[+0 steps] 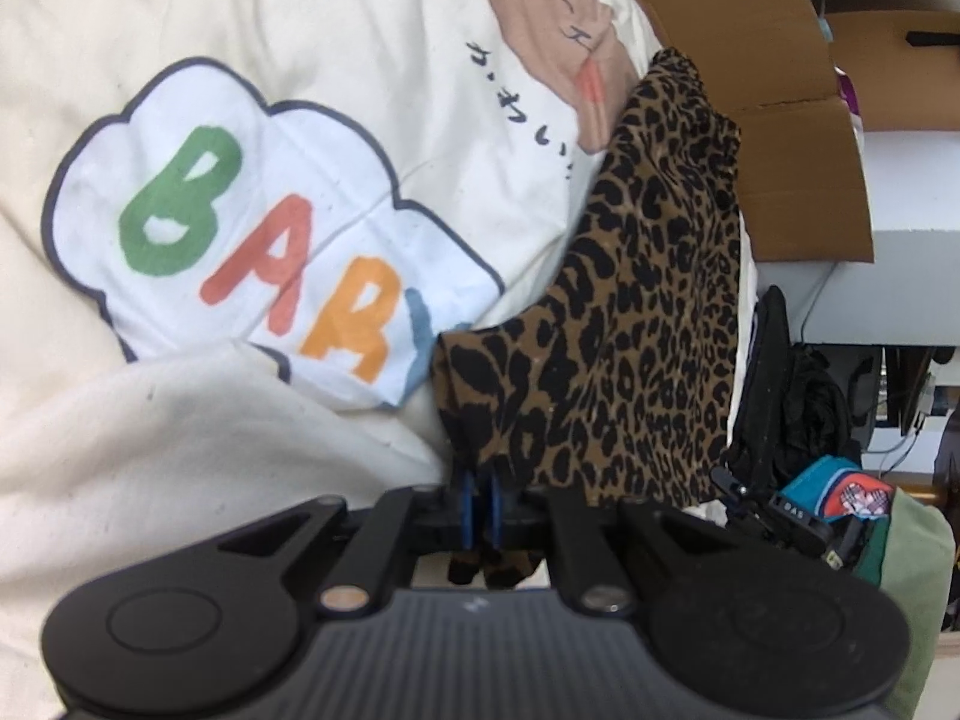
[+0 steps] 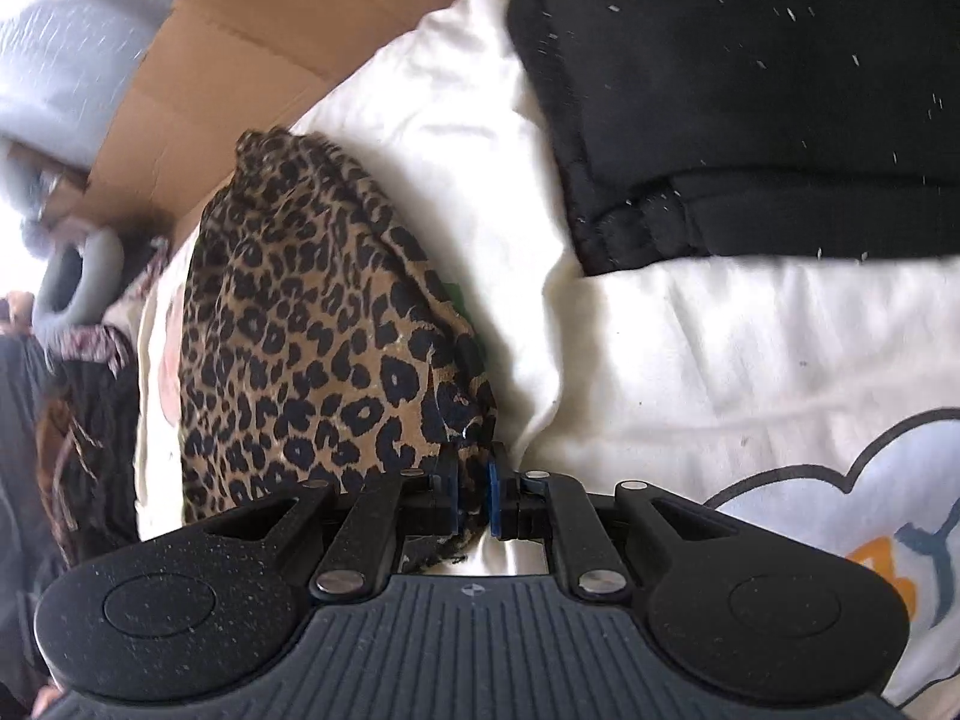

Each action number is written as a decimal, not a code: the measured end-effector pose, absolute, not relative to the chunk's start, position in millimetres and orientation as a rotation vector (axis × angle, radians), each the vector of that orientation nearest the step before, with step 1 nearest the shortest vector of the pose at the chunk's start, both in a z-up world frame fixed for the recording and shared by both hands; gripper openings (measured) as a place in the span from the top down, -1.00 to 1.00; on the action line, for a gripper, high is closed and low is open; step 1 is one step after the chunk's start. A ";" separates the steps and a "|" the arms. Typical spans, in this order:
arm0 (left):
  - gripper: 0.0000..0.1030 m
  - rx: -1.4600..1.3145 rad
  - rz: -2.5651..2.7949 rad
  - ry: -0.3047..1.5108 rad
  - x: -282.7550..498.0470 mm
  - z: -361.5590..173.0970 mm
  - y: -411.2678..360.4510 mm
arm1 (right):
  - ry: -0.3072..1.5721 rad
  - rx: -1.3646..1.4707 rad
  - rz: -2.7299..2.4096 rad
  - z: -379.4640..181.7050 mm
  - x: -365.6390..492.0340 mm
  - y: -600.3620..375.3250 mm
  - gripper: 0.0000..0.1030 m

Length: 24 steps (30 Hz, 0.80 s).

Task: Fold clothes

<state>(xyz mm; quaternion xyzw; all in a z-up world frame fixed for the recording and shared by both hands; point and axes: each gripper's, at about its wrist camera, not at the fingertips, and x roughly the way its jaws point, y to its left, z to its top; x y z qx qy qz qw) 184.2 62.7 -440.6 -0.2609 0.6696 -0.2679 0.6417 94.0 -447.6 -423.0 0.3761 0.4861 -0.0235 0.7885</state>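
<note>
A leopard-print garment [image 1: 648, 324] hangs stretched between both grippers above a cream bedcover [image 1: 180, 450]. My left gripper [image 1: 480, 498] is shut on its near corner, with cloth poking out behind the blue pads. In the right wrist view the same leopard garment [image 2: 300, 348] bunches up to the left, and my right gripper [image 2: 474, 480] is shut on its edge. The far end of the garment droops toward the cardboard.
The cream bedcover carries a cloud print with coloured letters [image 1: 252, 240]. A black garment [image 2: 750, 96] lies at the far right. Flattened cardboard [image 1: 780, 138] stands at the bed's edge, with dark bags and clutter [image 1: 798, 420] beyond it.
</note>
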 end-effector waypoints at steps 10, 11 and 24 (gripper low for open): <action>0.67 -0.654 -0.616 1.501 179.9 -452.1 66.6 | 1.036 0.808 -0.021 -424.2 101.3 -451.3 0.50; 0.67 -0.656 -0.622 1.495 179.8 -452.9 66.7 | 1.035 0.803 -0.013 -424.1 103.0 -450.9 0.48; 0.67 -0.643 -0.655 1.452 177.2 -455.2 68.2 | 1.045 0.747 0.035 -426.4 117.1 -448.5 0.47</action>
